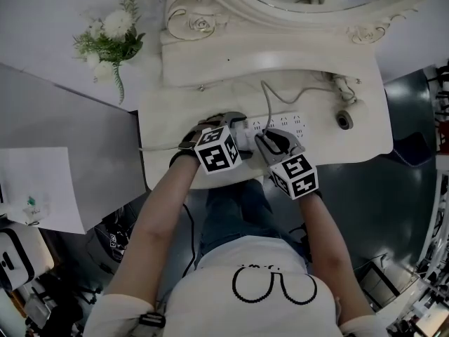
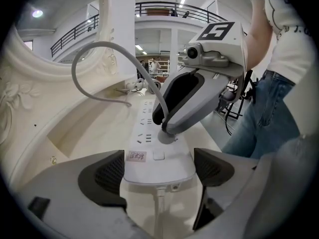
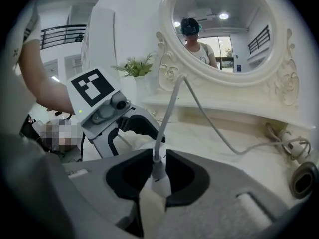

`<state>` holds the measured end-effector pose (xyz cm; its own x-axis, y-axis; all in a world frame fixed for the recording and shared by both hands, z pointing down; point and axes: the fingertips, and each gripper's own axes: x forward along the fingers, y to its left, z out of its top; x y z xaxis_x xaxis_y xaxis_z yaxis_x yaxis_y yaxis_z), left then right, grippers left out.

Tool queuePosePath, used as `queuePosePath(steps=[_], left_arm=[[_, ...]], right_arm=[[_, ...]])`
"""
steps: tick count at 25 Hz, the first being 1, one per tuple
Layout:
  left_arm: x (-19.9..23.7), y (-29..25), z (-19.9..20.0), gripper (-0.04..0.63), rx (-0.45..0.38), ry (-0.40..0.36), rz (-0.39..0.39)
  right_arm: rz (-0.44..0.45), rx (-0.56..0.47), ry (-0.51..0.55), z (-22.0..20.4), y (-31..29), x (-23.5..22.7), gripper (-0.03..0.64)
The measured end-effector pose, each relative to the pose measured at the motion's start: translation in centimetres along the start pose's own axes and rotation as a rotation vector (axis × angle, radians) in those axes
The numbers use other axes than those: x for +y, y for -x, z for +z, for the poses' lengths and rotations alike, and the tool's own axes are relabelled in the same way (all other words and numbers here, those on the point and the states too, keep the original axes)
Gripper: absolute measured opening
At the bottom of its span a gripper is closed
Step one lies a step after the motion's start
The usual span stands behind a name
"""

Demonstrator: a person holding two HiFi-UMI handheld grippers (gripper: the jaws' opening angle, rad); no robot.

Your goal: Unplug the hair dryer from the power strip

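My left gripper clamping the power strip, my right gripper pinching narrow on the plug, prongs hiding from me.

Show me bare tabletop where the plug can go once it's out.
Free: tabletop left of the left gripper, and the front-right corner past the power strip, near the dark ring. Crowded: the middle, around the right gripper, plug and cord.

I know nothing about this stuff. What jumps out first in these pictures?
Two handheld grippers with marker cubes meet over a white power strip on an ornate white dressing table. The left gripper clamps the strip's near end, while the right gripper pinches the plug seated in it. Behind them stands a carved oval mirror.
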<state>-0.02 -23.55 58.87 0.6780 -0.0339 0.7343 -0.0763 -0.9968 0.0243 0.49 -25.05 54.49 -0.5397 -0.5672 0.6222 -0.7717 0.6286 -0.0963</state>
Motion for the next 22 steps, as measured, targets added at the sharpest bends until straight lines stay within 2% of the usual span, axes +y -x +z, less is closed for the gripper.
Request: queuePosePath(steps=[3,8,9,11,14,17,20,22], left_arm=[[0.0,0.0,0.0,0.43,0.0,0.005,0.003],[0.2,-0.1,-0.1,0.433,-0.006,0.032,0.016],[0.2,-0.1,-0.1,0.433,0.0,0.036,0.016],[0.2,-0.1,-0.1,0.433,0.019,0.033,0.015],[-0.1,-0.2,-0.2,0.433,0.053,-0.005,0.001],[-0.2,-0.4,-0.5,0.433,0.095,-0.02,0.001],[0.0,-0.6,-0.2,0.433,0.087,0.033,0.038],[0.2,-0.6,-0.2,0.434,0.079,0.061,0.056]], right_arm=[[-0.003,-0.002,0.025,0.0,-0.3,0.2,0.06],[0.015,-0.086,-0.135,-0.1,0.0,-0.3,0.058],[0.0,-0.08,-0.124,0.0,0.1,-0.3,0.057],[-0.042,-0.042,-0.037,0.1,0.1,0.1,0.049],[-0.066,0.004,0.059,0.6,-0.1,0.6,0.041],[-0.038,-0.006,-0.002,0.7,-0.2,0.2,0.041],[-0.031,-0.026,-0.079,0.7,0.1,-0.5,0.04],[-0.03,-0.031,-0.082,0.6,0.4,-0.5,0.04]])
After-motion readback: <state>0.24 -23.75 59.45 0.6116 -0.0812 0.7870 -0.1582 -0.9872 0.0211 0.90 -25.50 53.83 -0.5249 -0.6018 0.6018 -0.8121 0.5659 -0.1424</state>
